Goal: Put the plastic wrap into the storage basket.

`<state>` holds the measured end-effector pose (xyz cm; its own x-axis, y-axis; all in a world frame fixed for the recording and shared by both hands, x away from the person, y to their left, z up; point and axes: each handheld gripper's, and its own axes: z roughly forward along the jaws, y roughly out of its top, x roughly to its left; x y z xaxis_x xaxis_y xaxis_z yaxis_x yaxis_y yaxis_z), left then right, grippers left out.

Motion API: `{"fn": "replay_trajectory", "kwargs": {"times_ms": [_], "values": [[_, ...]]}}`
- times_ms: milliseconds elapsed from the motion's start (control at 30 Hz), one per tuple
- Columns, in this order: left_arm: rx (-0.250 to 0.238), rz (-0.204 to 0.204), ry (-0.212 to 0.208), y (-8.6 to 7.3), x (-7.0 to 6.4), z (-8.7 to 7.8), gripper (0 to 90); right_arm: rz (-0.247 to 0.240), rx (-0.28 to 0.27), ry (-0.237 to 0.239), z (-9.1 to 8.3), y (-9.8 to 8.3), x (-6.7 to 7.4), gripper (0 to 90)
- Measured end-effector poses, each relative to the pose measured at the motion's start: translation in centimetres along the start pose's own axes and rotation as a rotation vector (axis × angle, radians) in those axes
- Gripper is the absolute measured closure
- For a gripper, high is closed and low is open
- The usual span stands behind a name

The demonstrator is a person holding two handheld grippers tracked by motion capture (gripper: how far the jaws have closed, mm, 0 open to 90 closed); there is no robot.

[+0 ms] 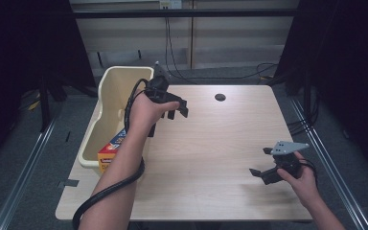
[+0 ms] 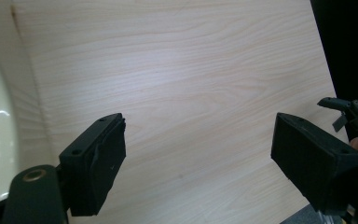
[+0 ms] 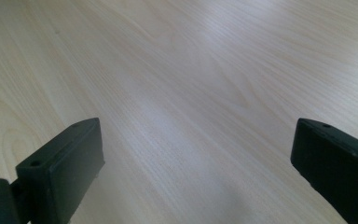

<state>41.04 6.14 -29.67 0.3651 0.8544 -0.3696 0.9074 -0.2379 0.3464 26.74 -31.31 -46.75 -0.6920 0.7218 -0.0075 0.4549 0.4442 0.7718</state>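
From the high view: left gripper (image 1: pixel 177 110) up over the left part of the wooden table (image 1: pixel 220 143), just beside the cream bin (image 1: pixel 106 91) standing at the table's left edge, jaws apart and holding nothing. Inside that bin, near its front end, a yellow and orange box (image 1: pixel 109 152) with a blue patch, partly hidden by the forearm, so hard to read any more of it. Over at the front right, right gripper (image 1: pixel 261 163) low above the tabletop, grey plate on top, jaws spread, nothing between them. A dark round hole (image 1: pixel 220 97) near the table's far edge. Switching to the left gripper view: two black jaws wide apart over bare wood grain, bin rim (image 2: pixel 0 121) curving in at the left, the other gripper (image 2: pixel 354 112) peeking in at the right edge. Now the right gripper view: jaws standing wide, empty, plain tabletop (image 3: pixel 191 93) between them.
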Motion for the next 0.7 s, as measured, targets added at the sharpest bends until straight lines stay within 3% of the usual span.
{"fn": "replay_trajectory", "kwargs": {"times_ms": [233,700], "values": [[0.013,0.018,-0.03,-0.4,-0.4,1.5,17.2,0.001,0.0,0.0,-0.1,0.0,0.0,2.2],[0.046,0.034,-0.051,-1.5,-0.5,5.0,17.0,-0.004,0.001,-0.006,0.0,0.0,0.0,2.2]]}}
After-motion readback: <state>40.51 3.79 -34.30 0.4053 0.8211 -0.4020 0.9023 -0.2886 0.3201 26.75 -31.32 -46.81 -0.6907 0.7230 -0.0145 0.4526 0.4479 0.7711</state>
